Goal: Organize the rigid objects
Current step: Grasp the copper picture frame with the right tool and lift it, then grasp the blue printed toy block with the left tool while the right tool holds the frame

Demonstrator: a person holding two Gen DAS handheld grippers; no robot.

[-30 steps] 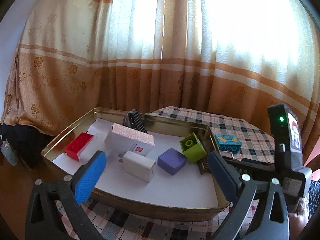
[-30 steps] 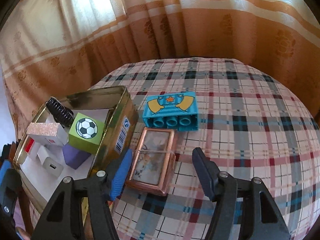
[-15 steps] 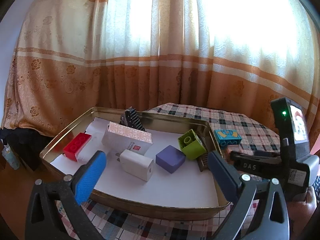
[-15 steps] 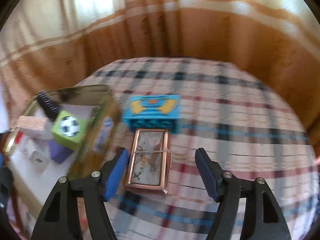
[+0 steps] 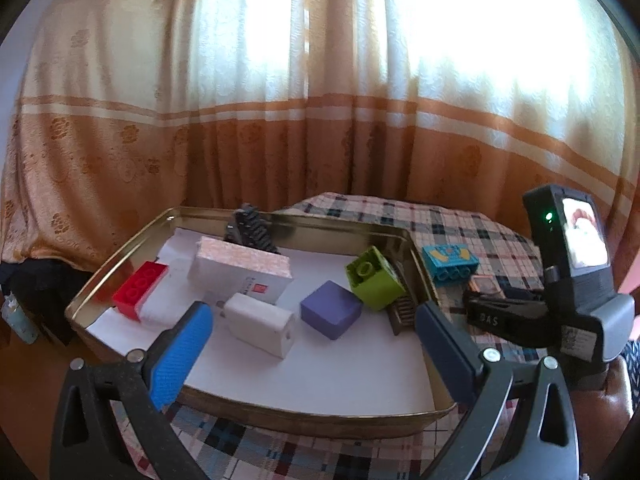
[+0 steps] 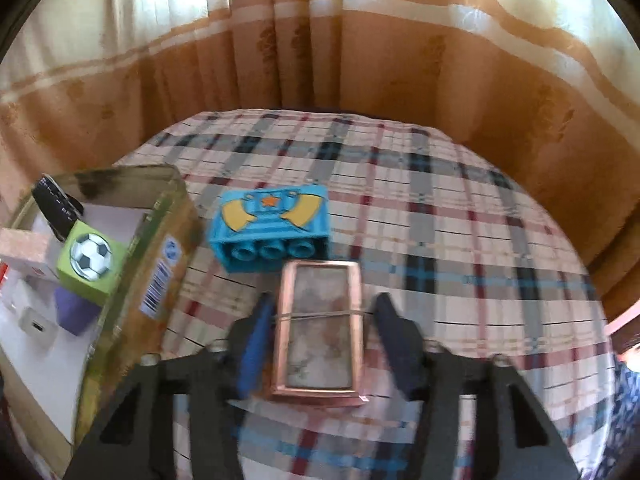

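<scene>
Right gripper (image 6: 324, 320) closing around copper-framed case (image 6: 318, 328), pads not yet touching; left gripper (image 5: 316, 344) wide apart, empty.

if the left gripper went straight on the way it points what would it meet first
Probably the white adapter block in the gold tin tray, lying just ahead between the left gripper's open fingers; depth is hard to judge, so it might reach the tray's near rim first.
</scene>
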